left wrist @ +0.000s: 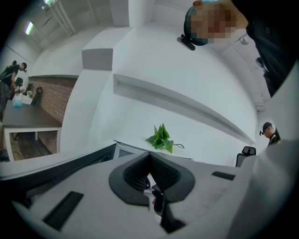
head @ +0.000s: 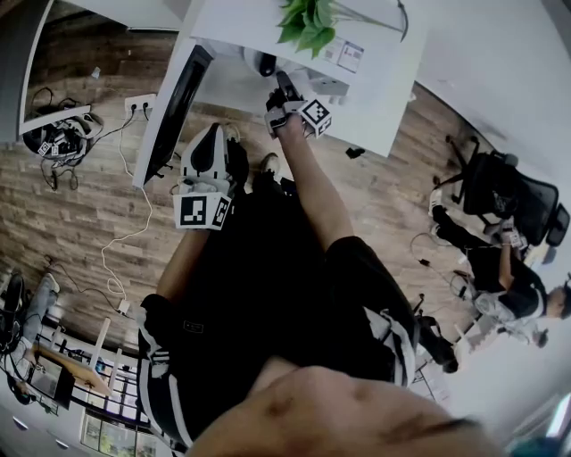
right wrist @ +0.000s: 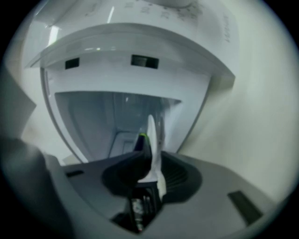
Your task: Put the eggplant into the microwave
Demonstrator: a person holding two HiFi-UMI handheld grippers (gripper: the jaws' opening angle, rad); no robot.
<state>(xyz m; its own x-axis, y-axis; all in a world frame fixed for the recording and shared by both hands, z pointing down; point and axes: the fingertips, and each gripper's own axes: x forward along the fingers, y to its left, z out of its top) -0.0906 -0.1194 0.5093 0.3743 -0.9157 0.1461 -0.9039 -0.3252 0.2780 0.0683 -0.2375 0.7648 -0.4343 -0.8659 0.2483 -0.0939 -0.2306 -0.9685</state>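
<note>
My right gripper [head: 287, 100] is shut on the eggplant [right wrist: 142, 144], a dark slim thing with a green tip that sticks out between the jaws. It is held up in front of the white microwave [right wrist: 140, 70], just outside the open cavity [right wrist: 107, 119]. The microwave's dark door [head: 174, 107] hangs open to the left. In the head view the eggplant [head: 284, 86] points at the microwave's front. My left gripper [head: 214, 143] is lower and left, beside the door, shut with nothing in it. Its view looks up at a white wall.
A green plant [head: 308, 22] stands on the white counter [head: 393, 80] over the microwave. Cables and a power strip [head: 138, 105] lie on the wood floor at left. An office chair [head: 508, 192] and a seated person [head: 504, 268] are at right.
</note>
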